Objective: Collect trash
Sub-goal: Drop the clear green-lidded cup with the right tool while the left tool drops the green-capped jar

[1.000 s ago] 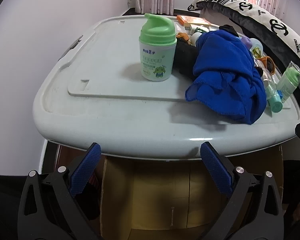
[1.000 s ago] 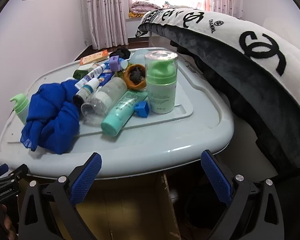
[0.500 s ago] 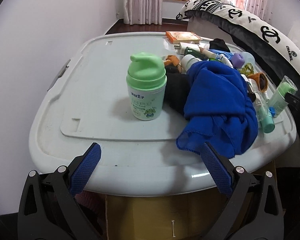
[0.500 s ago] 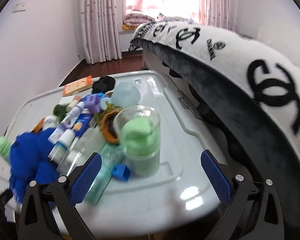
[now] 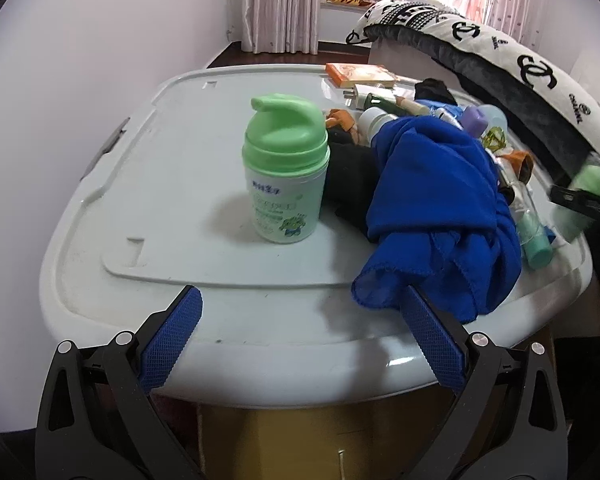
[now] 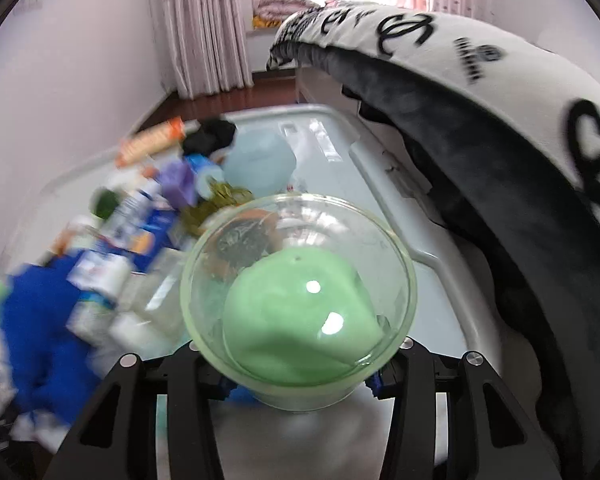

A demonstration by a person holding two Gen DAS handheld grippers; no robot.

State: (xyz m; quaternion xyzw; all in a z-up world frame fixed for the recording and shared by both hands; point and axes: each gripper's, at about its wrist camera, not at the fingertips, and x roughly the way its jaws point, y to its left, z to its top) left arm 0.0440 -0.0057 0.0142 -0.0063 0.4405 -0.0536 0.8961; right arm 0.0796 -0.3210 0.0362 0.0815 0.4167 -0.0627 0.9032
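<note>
Grey bin lid point(image 5: 172, 184) works as the table; left half bare, right half crowded w/ a blue cloth point(image 5: 440, 216) reaching the front rim. Blanket point(image 6: 480, 92) overhangs the right edge. Green pump bottle point(image 5: 285, 170) upright mid-lid. Right tool point(image 6: 300, 380) clamped on a clear-capped green bottle point(image 6: 300, 312). Left tool point(image 5: 300, 336) wide open, empty, at front edge.

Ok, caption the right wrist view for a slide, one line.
Right hand-held gripper closed around a clear-capped green pump bottle on the grey bin lid, cluttered toiletries blurred behind.
</note>
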